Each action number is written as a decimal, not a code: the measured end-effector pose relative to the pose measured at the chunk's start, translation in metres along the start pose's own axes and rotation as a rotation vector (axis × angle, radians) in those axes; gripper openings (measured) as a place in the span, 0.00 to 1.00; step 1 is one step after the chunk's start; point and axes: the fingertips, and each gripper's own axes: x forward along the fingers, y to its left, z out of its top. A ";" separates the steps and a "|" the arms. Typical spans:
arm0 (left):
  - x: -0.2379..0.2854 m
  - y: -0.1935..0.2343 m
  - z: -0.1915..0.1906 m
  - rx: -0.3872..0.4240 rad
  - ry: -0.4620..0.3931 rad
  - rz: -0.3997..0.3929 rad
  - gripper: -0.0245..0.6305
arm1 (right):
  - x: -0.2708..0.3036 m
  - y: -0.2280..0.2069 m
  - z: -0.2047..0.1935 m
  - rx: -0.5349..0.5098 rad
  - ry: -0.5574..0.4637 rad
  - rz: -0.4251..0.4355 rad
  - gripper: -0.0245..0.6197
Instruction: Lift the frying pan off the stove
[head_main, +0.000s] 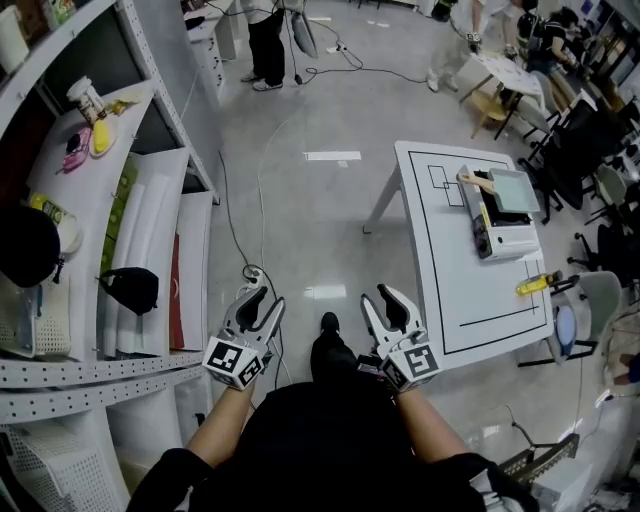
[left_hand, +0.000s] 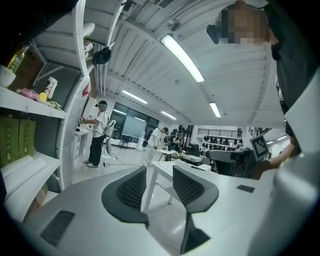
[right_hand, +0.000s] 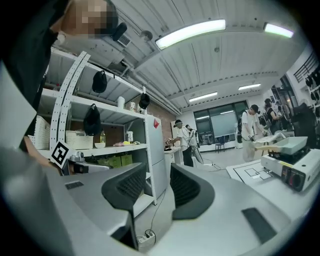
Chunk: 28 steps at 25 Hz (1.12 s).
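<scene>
Grey plastic left gripper (head_main: 262, 298) and right gripper (head_main: 380, 300) hang empty, jaws parted, well apart from the square grey frying pan (head_main: 513, 190) on the silver tabletop stove (head_main: 505, 238) at two o'clock.

White counter (head_main: 470, 290), black lines drawn on top, stands on grey floor (head_main: 300, 200). Stove (head_main: 505, 235) lies on counter toward far right side. Yellow item (head_main: 532, 285) at right edge, near stove, not touching. Cable (head_main: 232, 215) lies on floor beside counter.

left gripper (head_main: 267, 297) / right gripper (head_main: 380, 297) – pale grey | fingers (left_hand: 131, 189) black-ribbed | top (head_main: 330, 440) – black
</scene>
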 end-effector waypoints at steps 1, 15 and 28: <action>0.012 0.006 0.006 0.005 -0.001 0.006 0.29 | 0.013 -0.009 0.007 -0.005 -0.008 0.011 0.30; 0.163 0.085 0.063 -0.004 -0.050 0.126 0.29 | 0.168 -0.132 0.039 -0.013 0.001 0.133 0.29; 0.247 0.174 0.069 -0.010 -0.038 0.131 0.29 | 0.273 -0.189 0.044 -0.004 -0.011 0.083 0.28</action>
